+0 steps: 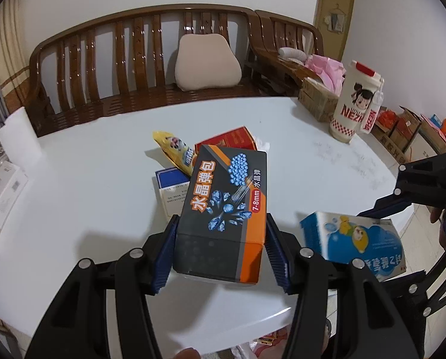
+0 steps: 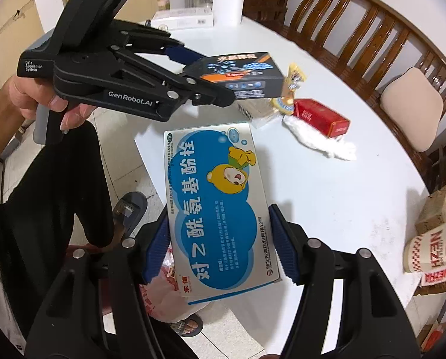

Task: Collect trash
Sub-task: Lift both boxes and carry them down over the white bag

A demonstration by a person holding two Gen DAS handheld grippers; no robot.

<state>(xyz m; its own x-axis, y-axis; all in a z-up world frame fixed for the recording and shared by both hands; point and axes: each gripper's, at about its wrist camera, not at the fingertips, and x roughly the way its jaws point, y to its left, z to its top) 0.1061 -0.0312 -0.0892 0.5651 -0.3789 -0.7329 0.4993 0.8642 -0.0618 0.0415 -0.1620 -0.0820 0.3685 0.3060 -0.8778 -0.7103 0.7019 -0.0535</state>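
Fingers (image 1: 175, 233) of each gripper clamp a light, stiff carton.
Left gripper (image 1: 221, 251) holds the dark box (image 1: 223, 209) by its long sides; right gripper (image 2: 220, 245) likewise pinches the blue box (image 2: 217, 203); both crushable.

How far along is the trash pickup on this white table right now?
Done: nothing is visibly binned yet. In hand: the left gripper clamps the dark gel-ball box and the right gripper clamps the blue bear box, both clear of the table. Left: a yellow wrapper, red box, blue-and-white box and white tissue.
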